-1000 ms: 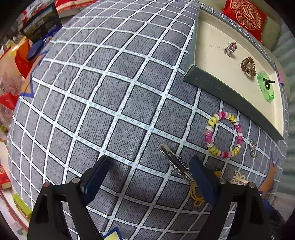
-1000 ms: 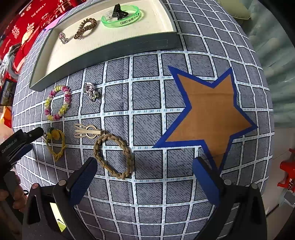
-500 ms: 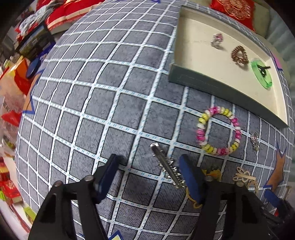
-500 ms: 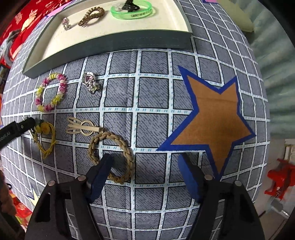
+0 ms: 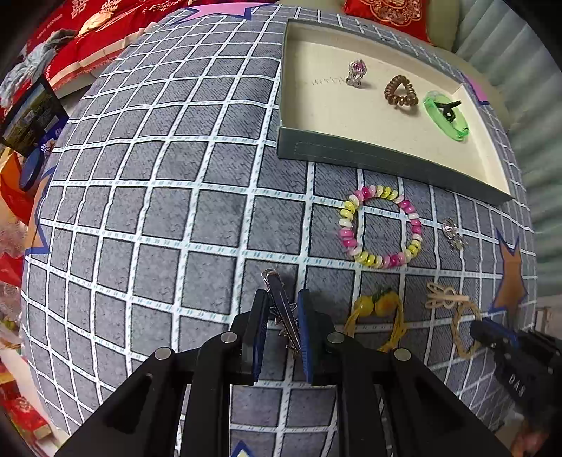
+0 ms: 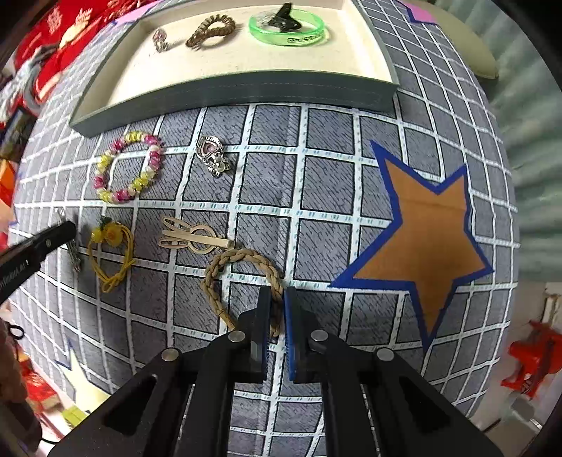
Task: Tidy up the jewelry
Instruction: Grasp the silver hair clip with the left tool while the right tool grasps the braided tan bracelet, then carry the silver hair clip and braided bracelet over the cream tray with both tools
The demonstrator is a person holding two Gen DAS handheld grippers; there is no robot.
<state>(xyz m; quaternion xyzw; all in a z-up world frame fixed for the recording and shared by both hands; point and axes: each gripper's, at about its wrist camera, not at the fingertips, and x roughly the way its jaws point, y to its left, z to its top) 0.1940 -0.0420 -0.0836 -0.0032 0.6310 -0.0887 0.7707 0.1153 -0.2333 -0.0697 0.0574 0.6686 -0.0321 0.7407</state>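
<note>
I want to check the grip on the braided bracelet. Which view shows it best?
Right wrist: the braided bracelet lies whole, the right gripper shut on its rope. The left wrist view shows only a small, distant part.

Both views are evenly and brightly lit; only soft, faint shadows are cast. Strong fisheye bending is seen on the grid tablecloth, with black vignetting at corners. Centres are rendered sharp, edges slightly smeared. No glare is noted.

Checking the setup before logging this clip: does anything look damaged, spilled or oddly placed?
Nothing looks damaged or spilled. One oddity: a small black clip lies across the translucent green bangle in the grey-walled cream tray, rather than on the tray floor.
</note>
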